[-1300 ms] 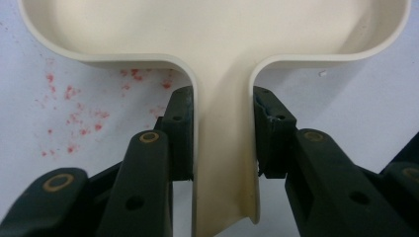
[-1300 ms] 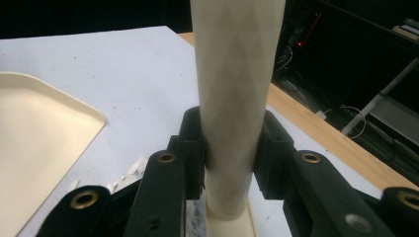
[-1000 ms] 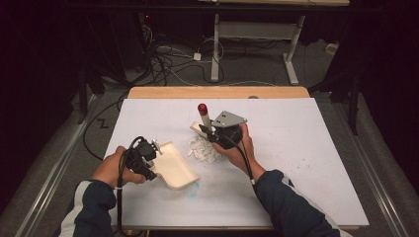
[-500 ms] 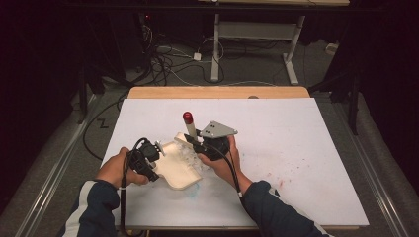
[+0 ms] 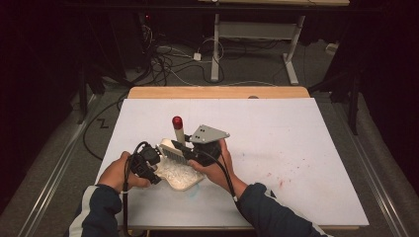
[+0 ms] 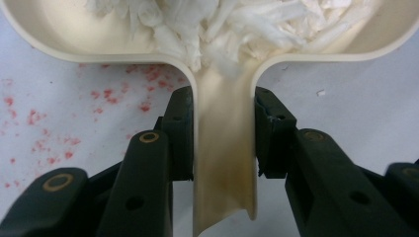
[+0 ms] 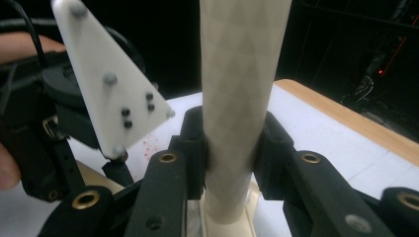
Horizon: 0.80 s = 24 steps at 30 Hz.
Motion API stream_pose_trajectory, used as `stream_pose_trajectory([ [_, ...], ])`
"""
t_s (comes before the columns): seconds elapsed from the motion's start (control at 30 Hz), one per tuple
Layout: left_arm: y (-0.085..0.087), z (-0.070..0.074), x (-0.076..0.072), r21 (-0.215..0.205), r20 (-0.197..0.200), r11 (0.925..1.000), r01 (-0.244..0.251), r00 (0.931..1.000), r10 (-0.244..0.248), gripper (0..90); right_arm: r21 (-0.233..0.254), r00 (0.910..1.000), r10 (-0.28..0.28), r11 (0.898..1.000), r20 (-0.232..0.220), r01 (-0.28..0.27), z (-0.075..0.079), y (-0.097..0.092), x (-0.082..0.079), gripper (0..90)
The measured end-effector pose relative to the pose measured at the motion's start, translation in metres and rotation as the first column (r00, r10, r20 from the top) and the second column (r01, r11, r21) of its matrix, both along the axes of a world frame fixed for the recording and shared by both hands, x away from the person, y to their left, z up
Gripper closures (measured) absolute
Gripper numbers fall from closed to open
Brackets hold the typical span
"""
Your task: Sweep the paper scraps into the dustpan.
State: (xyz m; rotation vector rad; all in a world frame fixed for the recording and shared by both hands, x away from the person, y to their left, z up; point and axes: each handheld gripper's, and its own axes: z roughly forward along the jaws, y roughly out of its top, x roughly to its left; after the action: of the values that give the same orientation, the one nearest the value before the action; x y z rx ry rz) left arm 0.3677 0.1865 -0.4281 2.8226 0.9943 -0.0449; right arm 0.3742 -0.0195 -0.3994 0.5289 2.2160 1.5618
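Left claw: the left gripper [image 6: 223, 143] is clamped on the cream handle of the dustpan [image 5: 184, 180], its pads pressed flat against both sides of the handle.

Right claw: the right gripper [image 7: 232, 148] is closed around the pale handle of the brush [image 5: 174, 150], which stands nearly upright with its red tip [image 5: 177, 122] toward 12 o'clock.

Where the work lies: the dustpan rests on the white table [image 5: 306, 148] at about 7 o'clock from the table's middle; the brush head sits at the pan's far lip, at 12 o'clock from the left claw.

Load: white shreds [image 6: 237, 24] are heaped in the pan's bowl, crowding the throat where the handle begins.

Surface: red specks [image 6: 44, 118] dot the sheet at 9 o'clock from the pan handle.

Risk one: a hard stroke could likely flick shreds over the pan's low rim, since the heap already rides high.

Risk two: if the left claw tips the handle down, the load could slide out along the open channel.

Risk three: the two grippers work close together and could knock, jarring the pan.

Change from a second ago: brush and right hand have come across from 1 o'clock of the pan to its lip; the shreds, then loose on the table, now lie in the pan, which has barely shifted.
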Motion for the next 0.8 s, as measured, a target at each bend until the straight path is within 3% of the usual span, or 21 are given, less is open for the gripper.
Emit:
stream_pose_trajectory([
  [0.2, 0.002, -0.005, -0.004, -0.012, 0.012, 0.9999, -0.007, 0.9999, 0.007, 63.4, 0.008, 0.9999, -0.002, 1.0, 0.017, 0.002, 0.012, -0.008, 0.003, 71.4],
  [0.43, 0.003, -0.011, -0.006, -0.02, 0.009, 0.9996, -0.019, 0.9998, 0.019, 63.4, 0.028, 0.9975, -0.067, 0.997, 0.025, 0.066, 0.026, -0.032, 0.015, 71.4],
  [0.57, 0.002, -0.014, -0.008, -0.01, 0.01, 0.9998, -0.02, 0.9998, 0.02, 63.4, -0.014, 0.9903, -0.129, 0.991, 0.052, 0.129, 0.025, -0.043, 0.026, 71.4],
  [0.63, 0.002, -0.014, -0.008, -0.011, 0.013, 0.9998, -0.016, 0.9998, 0.017, 63.4, -0.029, 0.9872, -0.153, 0.988, 0.045, 0.154, 0.021, -0.047, 0.034, 71.4],
  [0.8, 0.004, -0.014, -0.009, -0.016, 0.009, 0.9997, -0.018, 0.9998, 0.018, 63.4, -0.088, 0.9758, -0.21, 0.973, 0.06, 0.215, 0.01, -0.047, 0.046, 71.4],
])
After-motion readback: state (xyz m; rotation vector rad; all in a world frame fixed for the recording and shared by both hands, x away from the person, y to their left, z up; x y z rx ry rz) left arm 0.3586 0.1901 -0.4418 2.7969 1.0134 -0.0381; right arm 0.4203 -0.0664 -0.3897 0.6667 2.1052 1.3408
